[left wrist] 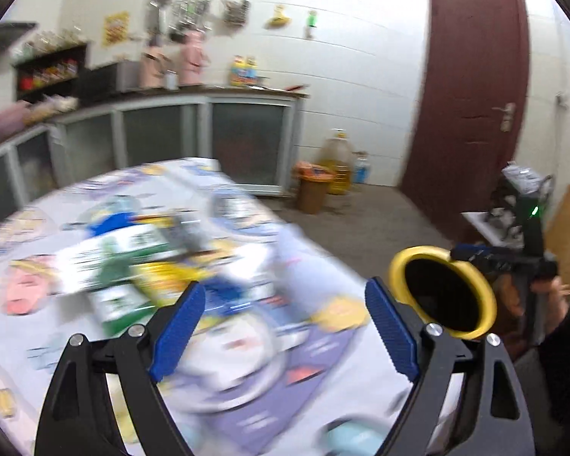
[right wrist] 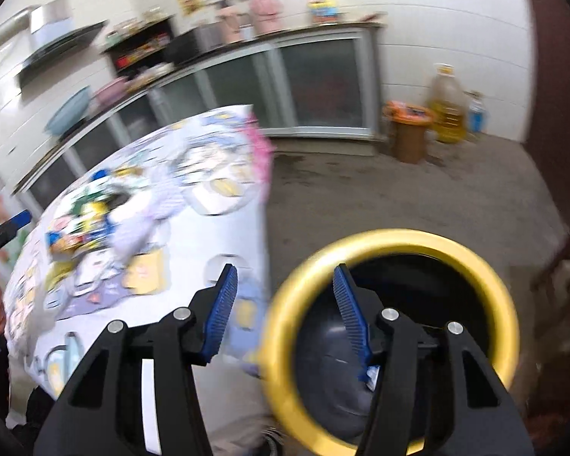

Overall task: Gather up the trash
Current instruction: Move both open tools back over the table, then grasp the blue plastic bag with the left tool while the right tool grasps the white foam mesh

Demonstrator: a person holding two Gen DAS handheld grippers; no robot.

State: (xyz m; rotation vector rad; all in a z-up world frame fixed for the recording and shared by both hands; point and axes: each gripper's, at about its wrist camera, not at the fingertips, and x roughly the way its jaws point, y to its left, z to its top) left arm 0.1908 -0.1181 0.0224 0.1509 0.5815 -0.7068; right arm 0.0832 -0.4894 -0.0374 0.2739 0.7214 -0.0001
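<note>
A blurred pile of trash [left wrist: 125,266], green-white cartons and yellow and blue wrappers, lies on the cartoon-print tablecloth [left wrist: 247,361]. My left gripper [left wrist: 281,300] is open and empty above the table, just right of the pile. A yellow-rimmed black trash bin [left wrist: 442,292] sits beyond the table's right edge. In the right wrist view my right gripper [right wrist: 283,285] is open and empty, its right finger over the bin's yellow rim [right wrist: 399,237]. The trash pile [right wrist: 83,220] lies far left on the table [right wrist: 216,228].
A counter with glass-door cabinets [left wrist: 209,133] runs along the far wall. A brown bin [left wrist: 311,186] and an oil jug [left wrist: 338,159] stand on the floor beside a dark red door [left wrist: 475,76]. The other hand-held gripper [left wrist: 513,262] shows at right.
</note>
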